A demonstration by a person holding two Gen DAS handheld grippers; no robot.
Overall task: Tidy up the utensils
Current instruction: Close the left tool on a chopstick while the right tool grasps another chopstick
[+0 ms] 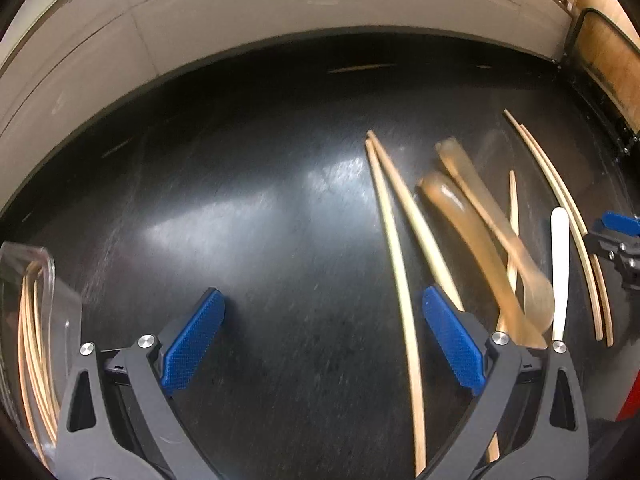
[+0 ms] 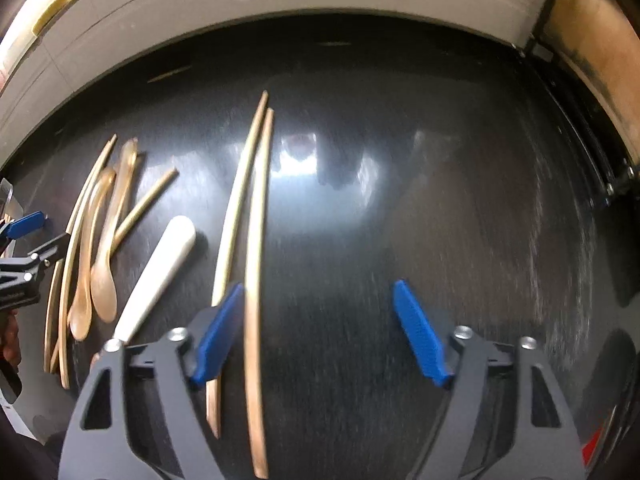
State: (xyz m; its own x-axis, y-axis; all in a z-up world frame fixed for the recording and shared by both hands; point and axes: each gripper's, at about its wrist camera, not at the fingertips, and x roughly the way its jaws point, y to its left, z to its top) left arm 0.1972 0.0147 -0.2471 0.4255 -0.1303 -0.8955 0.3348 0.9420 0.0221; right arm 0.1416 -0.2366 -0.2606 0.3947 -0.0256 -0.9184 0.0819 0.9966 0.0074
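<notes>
Chopsticks [image 2: 256, 264], spoons [image 2: 102, 256] on black table [image 2: 400, 220]

In the left wrist view the two translucent amber plastic spoons [image 1: 472, 232] were smeared by motion blur, their bowls hard to outline. The clear plastic container of bamboo chopsticks [image 1: 48, 280] was cut off by the left edge. The right gripper [image 1: 618, 240] showed only partly at the right edge, its jaws perhaps apart. The white-handled utensil [image 2: 154, 280] had its lower end hidden behind the gripper frame.
</notes>
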